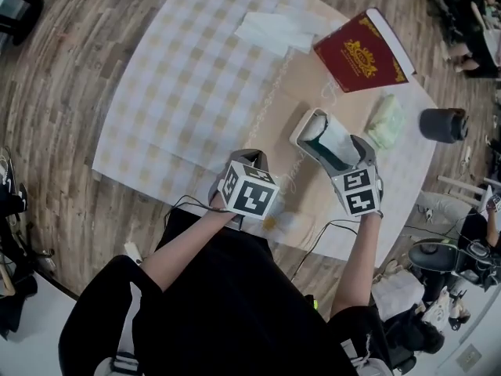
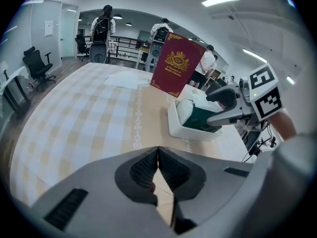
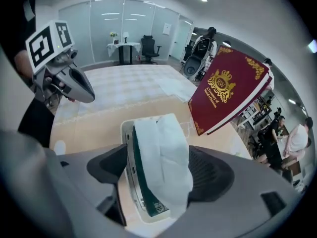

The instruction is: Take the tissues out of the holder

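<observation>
A white holder point(image 1: 300, 134) stands on the tan strip in the middle of the table, with a dark green tissue pack point(image 3: 143, 182) in it. A white tissue point(image 3: 163, 152) sticks up out of the pack. My right gripper point(image 3: 157, 158) is open wide over the holder's near end, and the tissue rises between its jaws. Its left pad stands apart from the pack; the tissue brushes the right one. In the head view this gripper point(image 1: 346, 153) sits at the holder's lower right. My left gripper point(image 1: 250, 157) is shut on nothing, left of the holder, low over the cloth.
A red hardback book point(image 1: 360, 52) stands behind the holder. A pale green tissue packet point(image 1: 386, 121) lies to its right, and a black cylinder point(image 1: 442, 124) stands further right. A loose white tissue point(image 1: 270, 30) lies at the back of the checked tablecloth point(image 1: 180, 92).
</observation>
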### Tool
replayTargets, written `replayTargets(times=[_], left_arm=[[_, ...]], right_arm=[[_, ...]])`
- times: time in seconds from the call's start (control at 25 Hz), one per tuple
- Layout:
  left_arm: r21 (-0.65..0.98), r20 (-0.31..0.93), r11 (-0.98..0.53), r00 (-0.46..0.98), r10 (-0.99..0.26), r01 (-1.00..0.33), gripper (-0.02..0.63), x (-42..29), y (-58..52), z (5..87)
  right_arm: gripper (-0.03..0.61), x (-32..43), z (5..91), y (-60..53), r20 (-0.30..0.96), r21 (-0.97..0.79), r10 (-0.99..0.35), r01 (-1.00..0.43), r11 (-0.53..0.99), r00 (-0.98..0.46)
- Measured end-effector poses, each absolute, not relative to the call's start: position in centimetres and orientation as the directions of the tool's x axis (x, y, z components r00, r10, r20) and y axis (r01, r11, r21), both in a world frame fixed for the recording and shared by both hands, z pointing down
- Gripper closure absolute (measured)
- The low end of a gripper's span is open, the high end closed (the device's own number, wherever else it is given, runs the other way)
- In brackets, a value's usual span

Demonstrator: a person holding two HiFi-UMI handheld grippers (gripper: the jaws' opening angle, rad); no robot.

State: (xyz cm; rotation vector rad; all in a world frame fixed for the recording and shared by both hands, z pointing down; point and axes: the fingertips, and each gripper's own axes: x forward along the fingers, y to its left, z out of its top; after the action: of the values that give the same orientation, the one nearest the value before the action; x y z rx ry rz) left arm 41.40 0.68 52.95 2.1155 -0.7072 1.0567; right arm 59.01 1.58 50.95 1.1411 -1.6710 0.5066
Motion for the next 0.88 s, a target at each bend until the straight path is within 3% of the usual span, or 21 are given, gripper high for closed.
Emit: replayTargets(times=[0.2, 0.56, 0.88], left_arm=[[0.277, 0.843, -0.644, 0.502, -0.194, -0.713, 0.604, 41.1, 0.5, 53.4], [0.281, 0.85, -0.617, 0.489, -0.196, -0.735, 0.604, 40.5, 0.2, 54.0], [0.28, 0.857, -0.6, 0.477, -0.197, -0.75, 0.604, 39.8, 0.4, 54.3]], right_arm=[[0.196, 59.7, 53.5, 1.9, 0.94, 0.218, -0.342, -0.801, 0.557, 0.018], [0.204, 60.2, 56.7, 1.5, 0.957, 0.251, -0.275, -0.726, 0.64, 0.088], [0.284, 59.6, 56.8, 1.9, 0.963, 0.228, -0.26, -0.727, 0.647, 0.071]])
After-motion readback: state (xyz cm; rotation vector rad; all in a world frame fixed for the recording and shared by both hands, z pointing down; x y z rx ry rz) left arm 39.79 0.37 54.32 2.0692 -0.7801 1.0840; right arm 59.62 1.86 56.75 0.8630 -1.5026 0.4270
